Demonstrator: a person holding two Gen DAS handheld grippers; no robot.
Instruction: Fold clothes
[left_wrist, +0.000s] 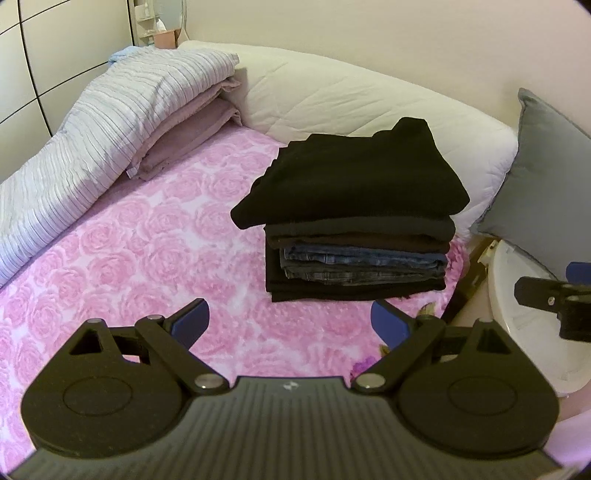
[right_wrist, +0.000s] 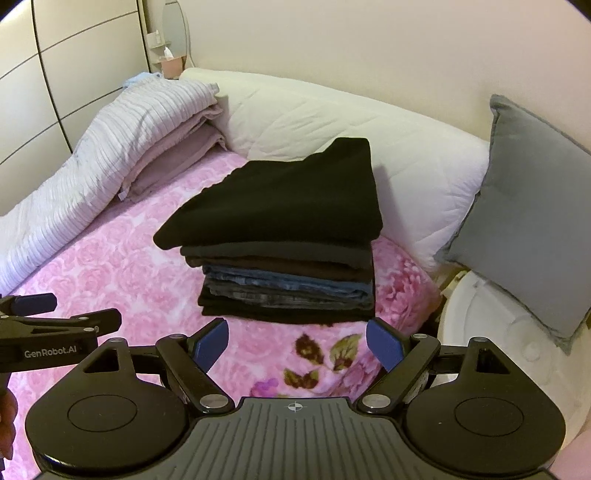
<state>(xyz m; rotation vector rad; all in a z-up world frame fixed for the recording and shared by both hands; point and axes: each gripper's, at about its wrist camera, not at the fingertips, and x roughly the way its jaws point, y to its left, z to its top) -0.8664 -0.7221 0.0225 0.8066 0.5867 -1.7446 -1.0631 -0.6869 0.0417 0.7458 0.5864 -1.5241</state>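
A neat stack of folded clothes (left_wrist: 354, 221) (right_wrist: 284, 254) sits on the pink rose-patterned bedspread (left_wrist: 129, 251) (right_wrist: 110, 266). A black garment (left_wrist: 354, 173) (right_wrist: 280, 199) lies on top, with jeans and dark pieces under it. My left gripper (left_wrist: 291, 323) is open, a little in front of the stack, with nothing between its blue pads. My right gripper (right_wrist: 297, 345) is open too, just short of the stack's near edge, empty. Each gripper shows at the edge of the other's view: the right one (left_wrist: 554, 291), the left one (right_wrist: 55, 314).
A striped duvet (left_wrist: 81, 155) (right_wrist: 92, 158) is bunched along the left over folded mauve towels (left_wrist: 192, 129). White padded pillows (left_wrist: 351, 96) (right_wrist: 351, 125) line the wall. A grey cushion (left_wrist: 546, 177) (right_wrist: 528, 206) and a white round object (right_wrist: 491, 332) stand at the right.
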